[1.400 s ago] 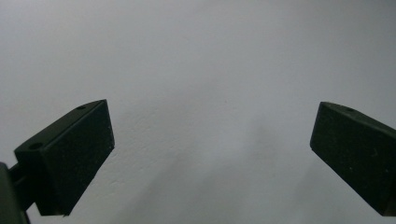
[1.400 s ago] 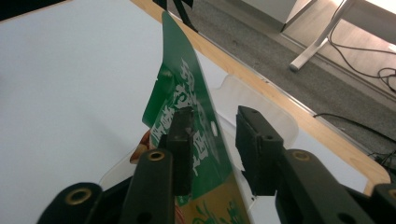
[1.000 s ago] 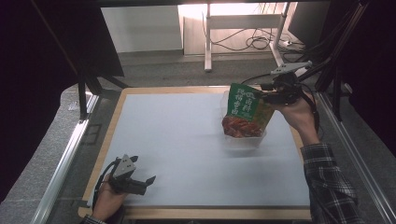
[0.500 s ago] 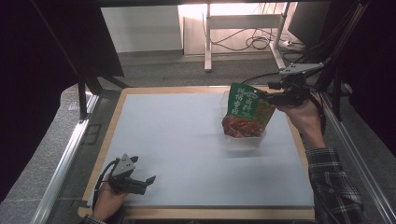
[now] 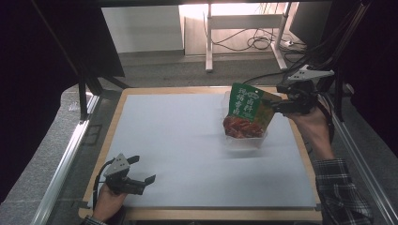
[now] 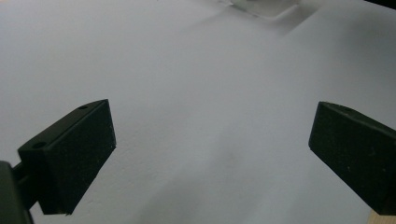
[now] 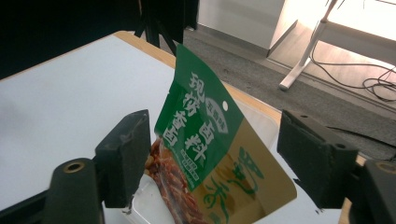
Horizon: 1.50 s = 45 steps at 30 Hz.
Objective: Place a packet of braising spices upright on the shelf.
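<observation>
Green-and-tan printed foil snack pouch (image 5: 248,112), red food pictured on lower front: stands tilted in clear shallow plastic tray (image 5: 244,140), far-right part of white table mat (image 5: 187,140). Pouch top leans toward right gripper (image 5: 278,104).

Right gripper, black two-jaw, w/ grey three-cornered plate: at pouch's upper right edge, held by hand at table's right side. Right gripper view: pouch (image 7: 210,154) sits between jaws; jaws have just been opening, now stand wide, pads apart from pouch on both sides.

Left gripper (image 5: 141,171), black, same type: near-left corner of mat, well apart from pouch. Jaws spread wide, nothing between, bare mat (image 6: 196,93) beneath.

Wooden table edge (image 5: 117,117) frames mat.
</observation>
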Each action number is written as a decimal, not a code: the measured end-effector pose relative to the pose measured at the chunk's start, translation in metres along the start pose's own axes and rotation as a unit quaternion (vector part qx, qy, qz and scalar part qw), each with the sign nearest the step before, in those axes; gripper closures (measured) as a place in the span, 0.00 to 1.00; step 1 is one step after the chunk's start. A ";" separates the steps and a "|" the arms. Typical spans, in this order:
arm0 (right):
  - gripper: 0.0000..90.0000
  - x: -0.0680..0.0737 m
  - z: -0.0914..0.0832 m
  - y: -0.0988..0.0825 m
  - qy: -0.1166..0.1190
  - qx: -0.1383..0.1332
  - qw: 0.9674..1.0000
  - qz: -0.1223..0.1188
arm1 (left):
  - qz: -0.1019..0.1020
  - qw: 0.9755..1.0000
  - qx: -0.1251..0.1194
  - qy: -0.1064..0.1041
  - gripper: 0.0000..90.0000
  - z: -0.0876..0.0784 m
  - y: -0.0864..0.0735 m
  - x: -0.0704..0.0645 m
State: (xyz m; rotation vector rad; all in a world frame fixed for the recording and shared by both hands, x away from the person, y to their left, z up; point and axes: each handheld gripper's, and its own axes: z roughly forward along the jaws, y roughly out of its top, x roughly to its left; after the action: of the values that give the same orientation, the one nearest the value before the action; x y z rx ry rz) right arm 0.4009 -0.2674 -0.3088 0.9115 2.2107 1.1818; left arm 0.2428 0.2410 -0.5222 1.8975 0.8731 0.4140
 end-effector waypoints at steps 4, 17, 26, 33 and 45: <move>0.24 0.002 -0.004 -0.006 0.006 -0.006 1.000 0.002 | 0.006 1.000 -0.009 -0.003 0.01 0.001 0.000 0.000; 0.15 0.008 -0.011 -0.024 0.013 -0.011 1.000 0.009 | 0.007 1.000 -0.020 -0.001 0.00 -0.001 0.000 0.000; 0.12 0.015 -0.010 -0.036 0.018 -0.016 1.000 0.011 | 0.005 1.000 -0.027 -0.006 0.00 -0.001 0.000 0.000; 0.08 0.022 -0.009 -0.050 0.026 -0.012 1.000 0.013 | 0.009 1.000 -0.025 -0.013 0.00 0.000 0.000 -0.001; 0.01 0.039 -0.013 -0.074 0.034 -0.020 0.999 0.021 | 0.019 0.999 -0.023 -0.009 0.00 0.001 0.000 -0.003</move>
State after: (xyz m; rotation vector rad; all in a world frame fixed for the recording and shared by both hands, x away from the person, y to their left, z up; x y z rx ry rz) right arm 0.3415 -0.2759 -0.3688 0.9187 2.2230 1.2895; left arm 0.2415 0.2378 -0.5220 1.8748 0.8088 0.4365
